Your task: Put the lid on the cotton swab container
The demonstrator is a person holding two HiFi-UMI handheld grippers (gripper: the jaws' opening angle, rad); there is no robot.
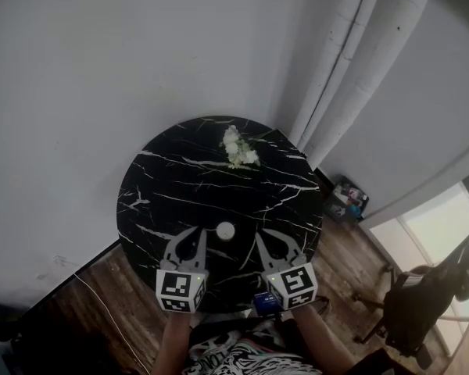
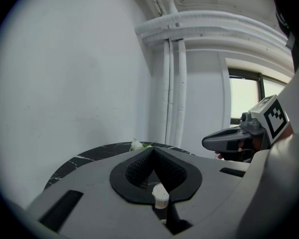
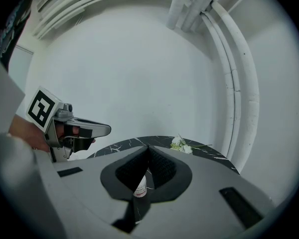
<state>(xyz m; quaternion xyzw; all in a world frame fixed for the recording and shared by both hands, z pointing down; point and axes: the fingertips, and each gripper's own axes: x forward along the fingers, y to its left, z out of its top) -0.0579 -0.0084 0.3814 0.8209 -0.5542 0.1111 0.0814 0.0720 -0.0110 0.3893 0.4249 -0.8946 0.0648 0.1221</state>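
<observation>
The cotton swab container is a small white round tub on the black marble table, near its front edge. It stands between my two grippers and touches neither. My left gripper is just left of it with its jaws shut and empty. My right gripper is just right of it, also shut and empty. In the left gripper view the container shows white swab tips at its top, behind the closed jaws. The right gripper view shows its labelled side behind the closed jaws. I see no separate lid.
A small bunch of white flowers lies at the table's far side. White pipes run down the wall on the right. A dark chair and a small box are on the wooden floor to the right.
</observation>
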